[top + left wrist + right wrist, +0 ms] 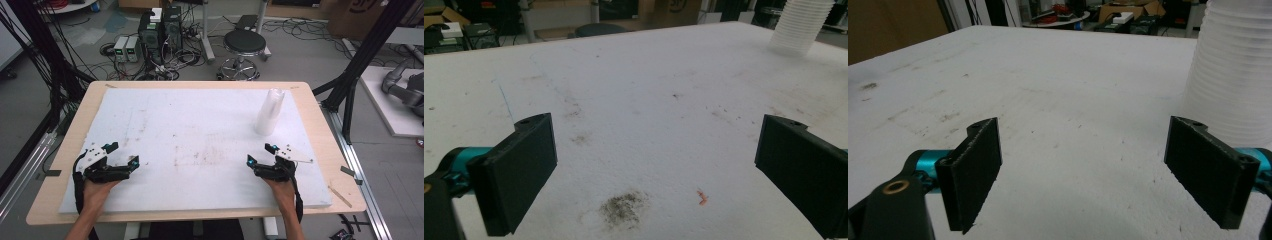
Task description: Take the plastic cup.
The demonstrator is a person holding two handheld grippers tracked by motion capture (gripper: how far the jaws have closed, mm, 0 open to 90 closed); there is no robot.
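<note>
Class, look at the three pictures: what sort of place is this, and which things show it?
Probably a robotics lab: computer towers amid tangled cables on the floor, a black metal frame beside the table, and a grey robot arm on a side bench.

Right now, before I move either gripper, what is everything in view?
stack of cups: one, translucent white, upright on the foam's far right, beyond the right gripper.
foam sheet: one, white, stained, covering the tabletop.
table: one, light wood, rim showing around the foam.
stool: one, black seat, on the floor beyond the table.
computer towers: two, dark, on the floor beyond the table, amid cables.
left gripper: one, black, near left, jaws apart.
right gripper: one, black, near right, jaws apart.
</note>
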